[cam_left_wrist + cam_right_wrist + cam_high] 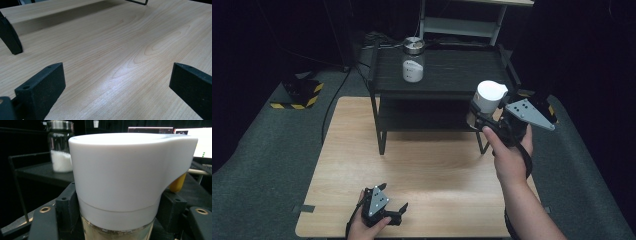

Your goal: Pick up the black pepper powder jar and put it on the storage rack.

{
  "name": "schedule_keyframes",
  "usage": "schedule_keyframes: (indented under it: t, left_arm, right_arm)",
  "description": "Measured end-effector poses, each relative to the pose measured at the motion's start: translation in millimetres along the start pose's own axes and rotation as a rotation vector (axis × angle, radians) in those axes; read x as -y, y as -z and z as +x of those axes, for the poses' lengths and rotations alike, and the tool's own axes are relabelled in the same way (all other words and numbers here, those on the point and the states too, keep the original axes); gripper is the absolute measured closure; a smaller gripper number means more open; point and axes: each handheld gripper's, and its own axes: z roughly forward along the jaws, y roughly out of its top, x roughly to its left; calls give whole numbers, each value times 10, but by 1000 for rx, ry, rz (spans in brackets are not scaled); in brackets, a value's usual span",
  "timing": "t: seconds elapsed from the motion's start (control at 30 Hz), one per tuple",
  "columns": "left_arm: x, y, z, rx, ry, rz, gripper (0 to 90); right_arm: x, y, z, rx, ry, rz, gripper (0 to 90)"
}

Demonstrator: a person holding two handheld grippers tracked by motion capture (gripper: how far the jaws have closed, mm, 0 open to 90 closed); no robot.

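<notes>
White-capped container sat clamped in the right gripper, held in the air at the right front corner of the black shelf rack. On the rack's top stood a glass jar of white powder, well apart from the container. Left gripper rested on the wooden table with jaws apart.

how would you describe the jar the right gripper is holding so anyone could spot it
Find the black shelf rack on the wooden table. At its right end, the right gripper clamps a white-capped jar. The other jar, on the rack, has a metal lid.
</notes>
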Motion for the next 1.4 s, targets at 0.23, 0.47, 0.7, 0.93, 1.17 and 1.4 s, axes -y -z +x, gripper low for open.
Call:
schedule_keyframes:
  t: [0.23,0.47,0.7,0.93,1.17,1.4]
  left_arm:
    - [3,6,15,8,9,-1,6]
    - [4,6,19,11,8,-1,6]
    - [7,9,26,13,12,-2,6]
    - [6,11,29,16,10,-1,6]
    - [6,6,44,20,25,-2,6]
    - [13,12,48,27,13,-5,6]
  right_arm:
    - [-185,-105,0,16,10,-19,308]
    - [-338,-232,1,36,9,-24,308]
    - [-446,-390,11,57,6,-20,308]
    - [-531,-509,-9,82,3,-15,308]
    - [-632,-704,-21,103,10,2,308]
    - [-680,-866,-24,113,6,12,308]
